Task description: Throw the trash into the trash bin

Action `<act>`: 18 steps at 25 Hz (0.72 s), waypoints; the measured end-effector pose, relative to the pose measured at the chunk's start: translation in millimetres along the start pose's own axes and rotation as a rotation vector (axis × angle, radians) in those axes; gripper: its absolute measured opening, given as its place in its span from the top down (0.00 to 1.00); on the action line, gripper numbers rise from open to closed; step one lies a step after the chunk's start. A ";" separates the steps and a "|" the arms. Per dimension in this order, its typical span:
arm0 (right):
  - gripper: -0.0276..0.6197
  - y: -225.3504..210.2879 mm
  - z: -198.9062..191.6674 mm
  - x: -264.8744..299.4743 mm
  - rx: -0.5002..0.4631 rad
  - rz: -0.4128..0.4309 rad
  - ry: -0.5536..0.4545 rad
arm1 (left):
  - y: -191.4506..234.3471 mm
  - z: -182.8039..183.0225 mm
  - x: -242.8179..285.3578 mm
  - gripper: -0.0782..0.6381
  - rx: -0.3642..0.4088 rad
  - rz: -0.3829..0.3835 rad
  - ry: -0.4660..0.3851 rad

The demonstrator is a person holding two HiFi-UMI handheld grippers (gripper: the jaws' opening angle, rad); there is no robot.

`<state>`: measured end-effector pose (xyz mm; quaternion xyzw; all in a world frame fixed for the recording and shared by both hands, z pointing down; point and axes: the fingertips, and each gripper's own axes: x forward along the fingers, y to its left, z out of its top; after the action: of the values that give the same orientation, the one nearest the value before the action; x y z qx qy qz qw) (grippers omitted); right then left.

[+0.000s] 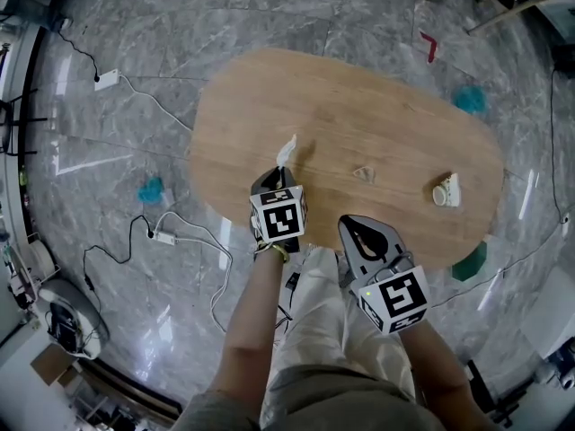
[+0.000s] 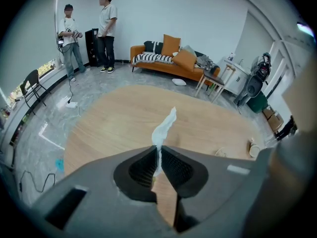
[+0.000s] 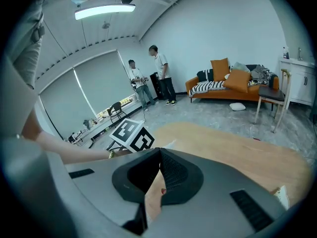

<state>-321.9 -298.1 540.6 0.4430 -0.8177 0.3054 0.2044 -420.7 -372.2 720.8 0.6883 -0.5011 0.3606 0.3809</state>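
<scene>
**Left gripper clamping white tissue over the bench's near edge**

The left gripper (image 2: 158, 148) is pinching a twisted strip of white tissue (image 2: 166, 124) between its dark ribbed pads. Its jaws are pressing on the strip's lower end, and the rest is sticking out past the tips. In the head view this gripper (image 1: 276, 174) is hovering over the near edge of the oval wooden bench (image 1: 359, 97), towards its left end, with the tissue (image 1: 287, 151) pointing towards the bench's middle.

The right gripper (image 3: 159, 150) is keeping its jaws together with nothing between them. It is hanging just off the same near edge (image 1: 351, 224), beside the left one.

A small crumpled clear wrapper (image 1: 363, 174) is lying around the middle of the bench. A crumpled white piece of trash (image 1: 446, 191) is lying near the bench's right end. A dark green object (image 1: 470, 263) is showing on the grey marble floor (image 1: 117, 25) just off the near right edge; what it is cannot be told.
</scene>
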 end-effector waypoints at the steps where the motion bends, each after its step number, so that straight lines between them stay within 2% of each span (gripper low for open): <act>1: 0.94 1.5 2.7 -2.3 -0.003 0.000 -0.004 | -1.5 2.1 -3.7 0.84 0.002 -0.003 -0.004; 18: 0.95 21.3 34.1 -44.4 -0.068 -0.014 -0.032 | -29.2 29.1 -71.9 0.84 0.048 -0.054 -0.030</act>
<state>-318.9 -285.7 482.0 0.4465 -0.8277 0.2687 0.2084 -406.3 -362.0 639.8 0.7159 -0.4794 0.3518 0.3660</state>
